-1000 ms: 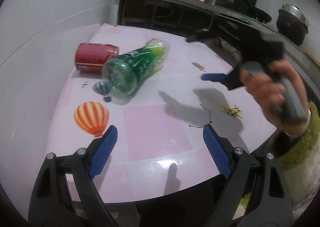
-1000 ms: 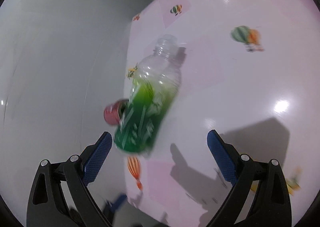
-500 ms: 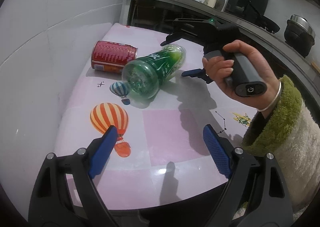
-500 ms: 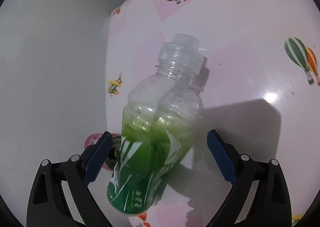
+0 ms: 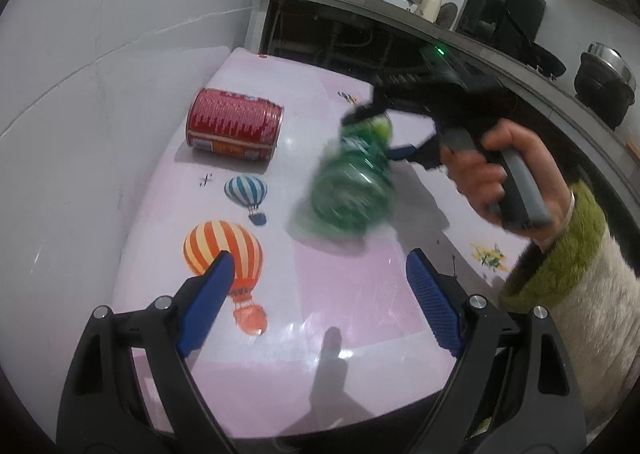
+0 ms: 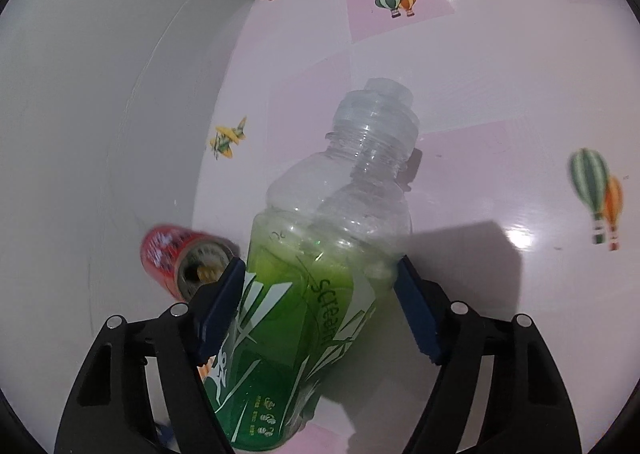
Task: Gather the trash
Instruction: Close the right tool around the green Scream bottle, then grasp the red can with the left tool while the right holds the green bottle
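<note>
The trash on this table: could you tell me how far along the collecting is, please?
Nothing looks collected yet, and no bin is in view. In hand: the right tongs are shut on the green bottle. Left to do: the red can lies on its side on the pink table, and the left tongs are open with nothing between them.
</note>
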`<state>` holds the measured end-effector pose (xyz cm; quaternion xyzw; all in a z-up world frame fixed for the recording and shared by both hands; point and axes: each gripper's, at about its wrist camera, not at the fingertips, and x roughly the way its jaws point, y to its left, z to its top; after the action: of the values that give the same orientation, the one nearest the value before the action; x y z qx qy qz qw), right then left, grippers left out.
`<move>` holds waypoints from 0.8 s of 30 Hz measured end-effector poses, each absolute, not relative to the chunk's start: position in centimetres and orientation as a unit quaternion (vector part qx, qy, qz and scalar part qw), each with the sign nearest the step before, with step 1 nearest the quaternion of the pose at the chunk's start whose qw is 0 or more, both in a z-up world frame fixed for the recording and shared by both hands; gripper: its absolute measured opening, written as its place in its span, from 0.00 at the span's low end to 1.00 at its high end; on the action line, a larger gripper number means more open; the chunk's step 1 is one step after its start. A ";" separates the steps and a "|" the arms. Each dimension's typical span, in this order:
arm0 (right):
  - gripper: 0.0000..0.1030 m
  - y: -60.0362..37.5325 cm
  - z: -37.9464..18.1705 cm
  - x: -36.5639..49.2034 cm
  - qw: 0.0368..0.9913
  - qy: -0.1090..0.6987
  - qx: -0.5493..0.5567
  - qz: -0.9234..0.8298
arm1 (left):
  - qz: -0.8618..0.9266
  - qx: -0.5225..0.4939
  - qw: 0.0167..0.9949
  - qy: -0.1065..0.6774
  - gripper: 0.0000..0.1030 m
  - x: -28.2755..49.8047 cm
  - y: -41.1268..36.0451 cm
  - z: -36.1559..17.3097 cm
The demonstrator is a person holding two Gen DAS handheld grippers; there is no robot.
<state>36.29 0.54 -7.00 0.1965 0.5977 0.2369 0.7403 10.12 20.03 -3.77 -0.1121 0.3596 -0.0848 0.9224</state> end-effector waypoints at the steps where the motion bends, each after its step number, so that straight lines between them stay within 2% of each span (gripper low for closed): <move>1: 0.71 0.1 -6.9 36.0 0.743 0.596 0.188 0.239 | -0.084 -0.115 0.923 0.357 0.81 10.4 20.1 -3.6; 6: 0.71 -3.3 -6.3 33.3 0.764 0.582 0.151 0.235 | -0.054 -0.121 0.932 0.338 0.81 12.9 20.6 -2.3; 12: 0.71 -7.8 -5.7 29.7 0.785 0.564 0.127 0.222 | 0.008 -0.025 0.948 0.317 0.81 17.5 19.7 -1.3; 15: 0.71 -9.3 -5.8 28.5 0.791 0.557 0.124 0.220 | 0.031 0.025 0.944 0.328 0.81 20.6 19.5 -1.9; 24: 0.71 -10.7 -6.3 28.0 0.791 0.547 0.137 0.238 | 0.067 0.063 0.922 0.377 0.81 25.7 20.4 -3.8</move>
<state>28.02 -10.71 -6.34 0.1368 0.5469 0.2379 0.7909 25.75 20.41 -3.78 0.0629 0.3773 0.0667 0.9215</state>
